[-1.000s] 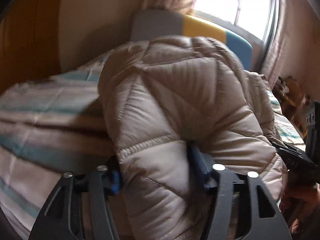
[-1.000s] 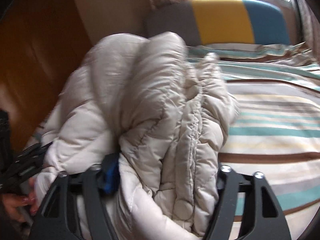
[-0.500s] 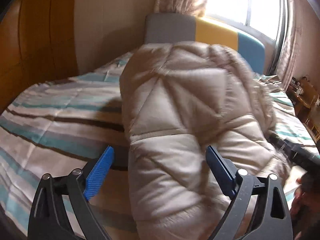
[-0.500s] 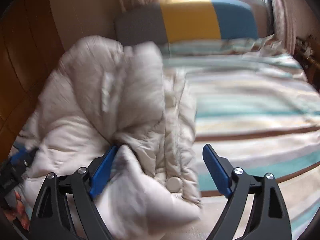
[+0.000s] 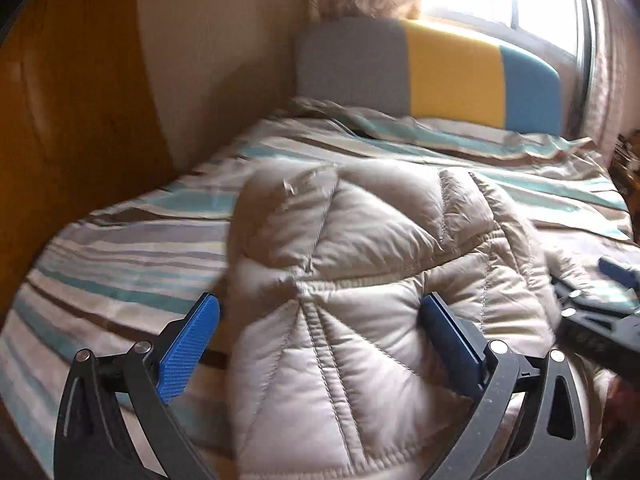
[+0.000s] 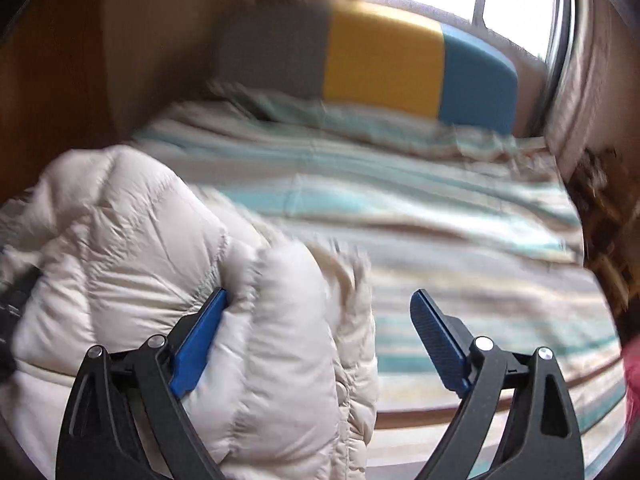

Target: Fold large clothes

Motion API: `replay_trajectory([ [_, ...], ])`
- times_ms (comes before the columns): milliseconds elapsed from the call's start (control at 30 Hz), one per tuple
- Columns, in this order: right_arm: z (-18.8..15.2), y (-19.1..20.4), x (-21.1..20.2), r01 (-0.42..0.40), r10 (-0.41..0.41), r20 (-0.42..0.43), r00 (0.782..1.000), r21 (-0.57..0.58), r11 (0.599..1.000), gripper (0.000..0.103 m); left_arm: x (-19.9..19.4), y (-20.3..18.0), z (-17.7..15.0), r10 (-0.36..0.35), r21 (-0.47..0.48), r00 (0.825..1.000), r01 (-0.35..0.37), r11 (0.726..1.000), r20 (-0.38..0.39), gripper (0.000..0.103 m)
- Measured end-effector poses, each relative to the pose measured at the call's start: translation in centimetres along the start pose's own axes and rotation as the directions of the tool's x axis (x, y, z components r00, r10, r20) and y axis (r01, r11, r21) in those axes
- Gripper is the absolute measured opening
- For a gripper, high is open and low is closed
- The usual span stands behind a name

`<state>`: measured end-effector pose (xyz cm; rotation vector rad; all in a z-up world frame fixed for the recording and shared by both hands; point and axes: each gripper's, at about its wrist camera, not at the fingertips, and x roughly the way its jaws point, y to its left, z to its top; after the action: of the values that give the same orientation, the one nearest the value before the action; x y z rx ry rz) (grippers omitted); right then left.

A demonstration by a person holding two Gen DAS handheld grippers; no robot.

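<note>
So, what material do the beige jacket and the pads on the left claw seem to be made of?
The jacket looks like thin synthetic shell, perhaps nylon, with puffy filling: it has a soft sheen and stitched quilted panels. The pads of the open left claw look like ribbed blue plastic or rubber; which one I cannot tell.

My right gripper [image 6: 320,340] has its jaws spread wide over the striped bedspread [image 6: 460,248]. The cream puffer jacket [image 6: 160,264] bulges at near left, pressing my left blue pad [image 6: 200,340]. Far off I see the grey-yellow-blue headboard [image 6: 380,60].
</note>
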<state>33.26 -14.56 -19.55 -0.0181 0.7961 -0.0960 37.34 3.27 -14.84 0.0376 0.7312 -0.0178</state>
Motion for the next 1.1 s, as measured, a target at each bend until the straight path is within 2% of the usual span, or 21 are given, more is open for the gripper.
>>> replay_trajectory([
  [67, -1.4, -1.2, 1.5, -0.020, 0.020, -0.004, 1.000, 0.062, 0.998, 0.090, 1.6, -0.2, -0.6, -0.042, -0.021, 0.999, 0.041, 0.999, -0.025, 0.100],
  [133, -1.7, -1.7, 2.5, -0.032, 0.033, -0.009, 0.999, 0.091, 0.995, 0.090, 2.4, -0.7, -1.2, -0.038, -0.017, 0.999, 0.038, 0.999, -0.009, 0.100],
  [233, -1.5, -1.9, 2.8, -0.038, 0.038, -0.002, 0.999, 0.081, 0.996, 0.091, 2.8, -1.5, -1.6, -0.008, 0.011, 1.000, 0.008, 1.000, -0.007, 0.100],
  [333, -1.0, -2.0, 0.9, -0.069, 0.068, 0.012, 0.998, 0.071, 0.995, 0.093, 2.2, -1.1, -1.7, -0.027, 0.003, 1.000, 0.027, 1.000, -0.012, 0.100],
  [467, -1.8, -2.8, -3.8, -0.101, 0.094, 0.085, 0.992, 0.088, 0.991, 0.100, -0.6, 0.2, -2.4, -0.043, -0.026, 0.999, 0.043, 0.999, -0.004, 0.100],
  [567, -3.4, -3.3, -7.8, -0.130, 0.118, 0.117, 0.986, 0.102, 0.986, 0.101, -3.3, 0.9, -3.9, -0.022, -0.069, 1.000, 0.022, 0.997, 0.000, 0.100],
  [700, -5.8, -3.1, -11.5, -0.195, 0.184, 0.103, 0.978, 0.115, 0.974, 0.101, -6.6, 1.6, -6.5, 0.051, -0.108, 0.999, -0.052, 0.993, -0.006, 0.100],
  [767, -7.2, -2.8, -13.4, -0.217, 0.207, 0.094, 0.974, 0.109, 0.970, 0.101, -8.3, 1.8, -7.7, 0.046, -0.111, 0.999, -0.046, 0.993, -0.004, 0.100],
  [833, -8.5, -2.5, -15.5, -0.233, 0.222, 0.110, 0.969, 0.106, 0.967, 0.101, -10.5, 2.0, -9.2, 0.033, -0.119, 0.999, -0.031, 0.992, 0.014, 0.100],
  [1100, -13.2, -1.7, -22.9, -0.241, 0.227, 0.164, 0.960, 0.072, 0.968, 0.101, -18.7, 2.3, -12.6, 0.062, -0.109, 0.993, -0.051, 0.993, 0.099, 0.100],
])
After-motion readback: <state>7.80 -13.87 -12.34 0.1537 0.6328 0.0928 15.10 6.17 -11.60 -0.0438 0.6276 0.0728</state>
